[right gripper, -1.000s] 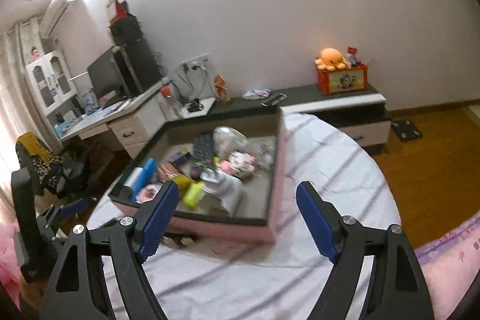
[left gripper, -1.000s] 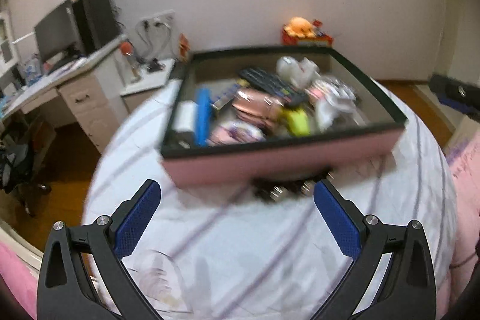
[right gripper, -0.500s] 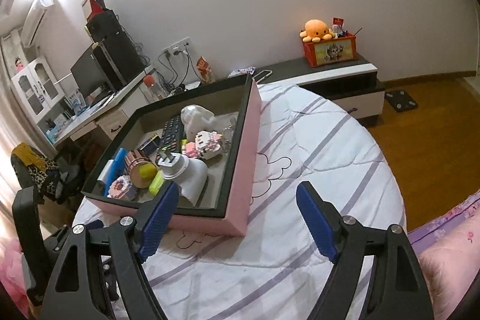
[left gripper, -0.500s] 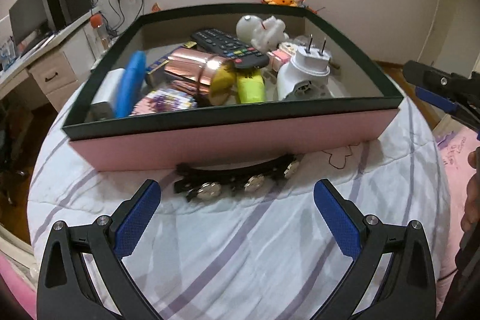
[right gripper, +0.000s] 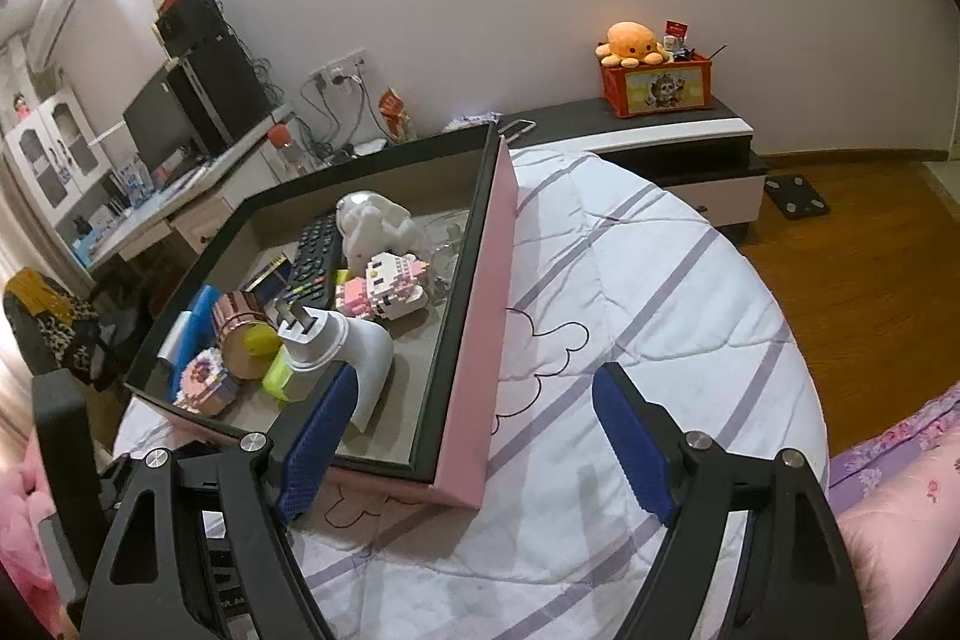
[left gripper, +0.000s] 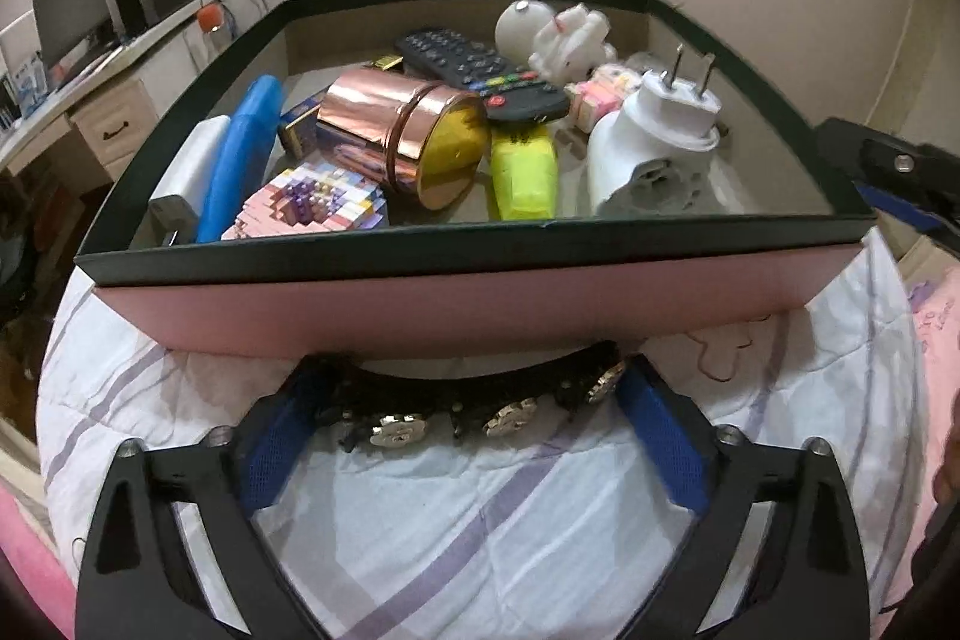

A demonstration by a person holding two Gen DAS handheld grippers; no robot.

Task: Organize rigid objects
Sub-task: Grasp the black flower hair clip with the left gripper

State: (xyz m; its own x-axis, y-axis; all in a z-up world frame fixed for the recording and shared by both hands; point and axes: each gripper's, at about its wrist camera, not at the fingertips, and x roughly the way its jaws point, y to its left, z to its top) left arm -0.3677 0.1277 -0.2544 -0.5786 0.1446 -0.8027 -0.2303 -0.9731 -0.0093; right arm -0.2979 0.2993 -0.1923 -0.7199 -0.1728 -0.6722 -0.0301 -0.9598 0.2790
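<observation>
Left gripper (left gripper: pixel 474 403): fingers spread wide, blue pads (left gripper: pixel 279 439) flanking the two ends of a black strap; contact with the strap could not be confirmed.
Black strap (left gripper: pixel 480 400): studded with round metal ornaments, lay curved on the bedspread just in front of the box's pink wall, partly tucked under that wall.
Right gripper (right gripper: pixel 474 436): fingers wide apart, holding nothing; positioned over the near right corner of the box, left pad (right gripper: pixel 312 442) above the box interior, right pad over the bedspread.
Box (left gripper: pixel 456 298): shallow, pink outside, dark rim, grey floor; sat on the bed.
Box contents, near side: white plug adapter (left gripper: pixel 654 154) prongs up; yellow object (left gripper: pixel 525 172); rose-gold cylinder (left gripper: pixel 408 136) on its side; pink brick model (left gripper: pixel 312 211); blue object (left gripper: pixel 240 166) beside a white block (left gripper: pixel 189 172).
Box contents, far side: black remote control (left gripper: pixel 480 73); white figurine (left gripper: pixel 558 34); a second pink-and-white brick model (right gripper: pixel 384 286).
Bedspread (right gripper: pixel 630 316): white with lilac stripes.
Surroundings: low cabinet (right gripper: pixel 672 142) carrying a red crate (right gripper: pixel 657 85) with an orange plush on top; desk with monitor (right gripper: pixel 162 124) to the left; wooden floor.
</observation>
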